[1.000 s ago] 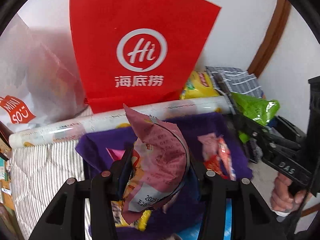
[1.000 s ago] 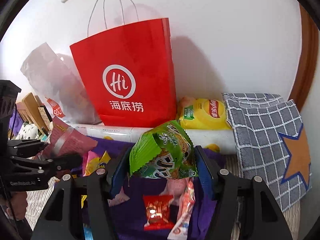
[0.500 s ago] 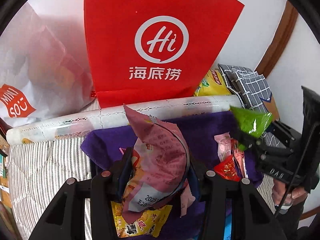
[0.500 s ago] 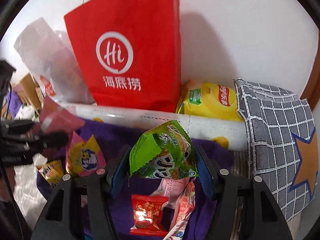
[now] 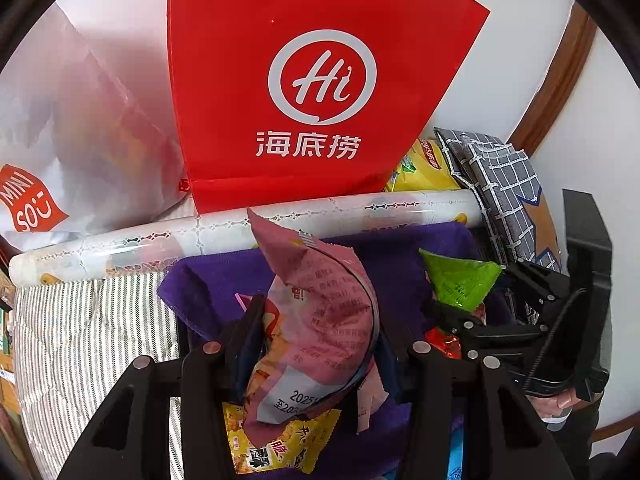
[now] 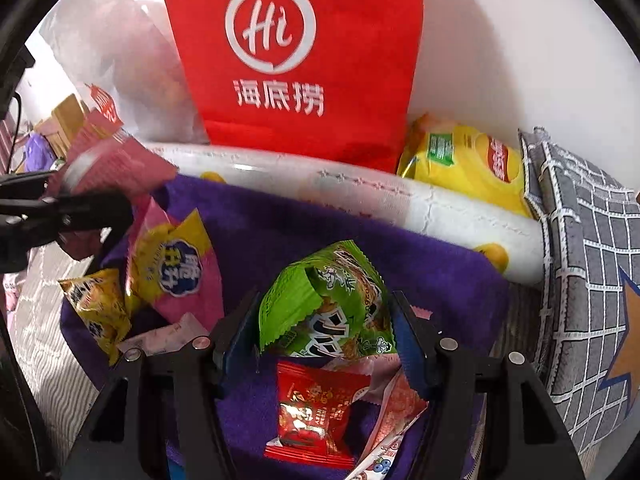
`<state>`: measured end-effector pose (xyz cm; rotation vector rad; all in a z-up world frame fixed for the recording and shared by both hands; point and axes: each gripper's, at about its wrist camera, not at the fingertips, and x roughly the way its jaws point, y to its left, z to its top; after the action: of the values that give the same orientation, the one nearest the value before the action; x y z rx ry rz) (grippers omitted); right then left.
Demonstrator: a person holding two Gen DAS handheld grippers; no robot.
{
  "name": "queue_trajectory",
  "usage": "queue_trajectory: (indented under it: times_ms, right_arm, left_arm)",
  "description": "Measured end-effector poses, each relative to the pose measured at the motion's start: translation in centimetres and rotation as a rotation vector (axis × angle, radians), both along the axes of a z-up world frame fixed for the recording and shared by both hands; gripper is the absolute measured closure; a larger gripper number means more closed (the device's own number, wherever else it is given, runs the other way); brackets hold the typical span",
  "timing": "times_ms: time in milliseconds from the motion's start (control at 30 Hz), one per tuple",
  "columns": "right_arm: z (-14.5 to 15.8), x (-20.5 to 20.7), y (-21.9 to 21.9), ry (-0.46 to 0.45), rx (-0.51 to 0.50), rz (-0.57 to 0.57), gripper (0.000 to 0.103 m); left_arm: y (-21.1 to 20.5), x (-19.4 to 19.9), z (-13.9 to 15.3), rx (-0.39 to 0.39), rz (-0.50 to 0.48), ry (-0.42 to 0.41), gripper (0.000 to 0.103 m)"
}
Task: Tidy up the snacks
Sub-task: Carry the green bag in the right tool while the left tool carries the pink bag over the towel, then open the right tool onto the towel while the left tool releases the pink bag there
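**Snacks: one packet in each gripper, loose ones on purple cloth**

Snacks counted: two held, the rest lying on the purple cloth (image 6: 304, 232).

Left gripper (image 5: 316, 344) pinches one pink packet (image 5: 320, 312), jaws pressed on its sides, packet upright and above the cloth. One yellow packet (image 5: 280, 444) lies under it on the cloth.

Right gripper (image 6: 326, 320) clamps one green packet (image 6: 328, 300) between blue pads, packet crumpled, just above the cloth. In the left wrist view the same green packet (image 5: 460, 284) shows at right.

Loose on the cloth, right wrist view: one red packet (image 6: 316, 412) right below the green one, one pale strip packet (image 6: 396, 416) touching it at right, one pink-yellow packet (image 6: 176, 268) and one small yellow packet (image 6: 96, 308) at left. More pale wrappers are partly hidden, so the count is unclear.

Behind the cloth: one white roll (image 6: 380, 196) lying across. Behind the roll: one red bag (image 6: 292, 60) upright against the wall, one clear plastic bag (image 5: 80, 132) to its left, one yellow chip bag (image 6: 468, 164) to its right. One grey checked bag (image 6: 588, 248) at far right. Striped sheet (image 5: 80, 332) under the cloth.
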<state>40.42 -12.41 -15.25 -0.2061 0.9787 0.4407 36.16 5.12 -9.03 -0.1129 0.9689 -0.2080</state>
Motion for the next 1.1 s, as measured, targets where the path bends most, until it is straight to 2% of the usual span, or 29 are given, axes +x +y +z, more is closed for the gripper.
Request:
queue_trajectory:
  times_ms: [333,433,633,867,1100]
  right_arm:
    - [-0.7,0.3,0.7,0.029,-0.037,0.014,0.033]
    - [-0.5,0.0,0.8,0.013,-0.038,0.015,0.029]
    - [1.5,-0.8,0.2,-0.036,-0.024,0.008,0.028]
    - [4.9,-1.5,-2.1,-0.117,0.004,-0.038,0.028]
    - [6.0,-1.5,-3.7,-0.144,0.029,-0.076,0.028]
  left_arm:
    - [-0.9,0.1,-0.5,-0.046,-0.033,0.013,0.056]
    - [-1.4,0.0,-0.5,-0.058,-0.051,0.012,0.056]
    - [-2.4,0.0,-0.6,-0.076,-0.081,0.013,0.056]
    - [-3.7,0.2,-1.7,-0.044,-0.1,0.046,0.056]
    - [-4.6,0.3,-2.5,0.003,-0.104,0.047,0.056]
